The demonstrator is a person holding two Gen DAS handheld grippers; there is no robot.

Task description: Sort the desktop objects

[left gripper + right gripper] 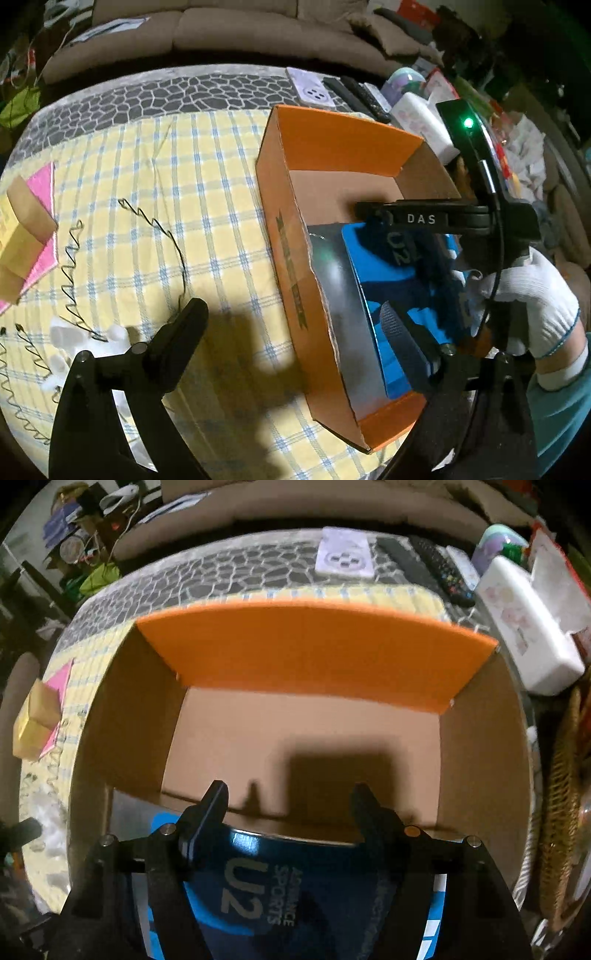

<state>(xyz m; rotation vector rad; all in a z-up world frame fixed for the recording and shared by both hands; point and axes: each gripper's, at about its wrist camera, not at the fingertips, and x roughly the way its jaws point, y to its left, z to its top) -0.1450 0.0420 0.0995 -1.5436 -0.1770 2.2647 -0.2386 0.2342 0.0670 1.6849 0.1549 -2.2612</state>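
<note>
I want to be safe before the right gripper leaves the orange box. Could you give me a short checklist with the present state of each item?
1. Blue U2 package lies inside the orange box: ok.
2. Right gripper is open and holds nothing: ok.
3. Package lies flat on the box floor: cannot tell.
4. Left gripper is open and empty: ok.
5. Far flap leans inward over the box; path upward free: cannot tell.
6. Black wire and white pieces are sorted: not ok, they lie on the checked cloth.
</note>
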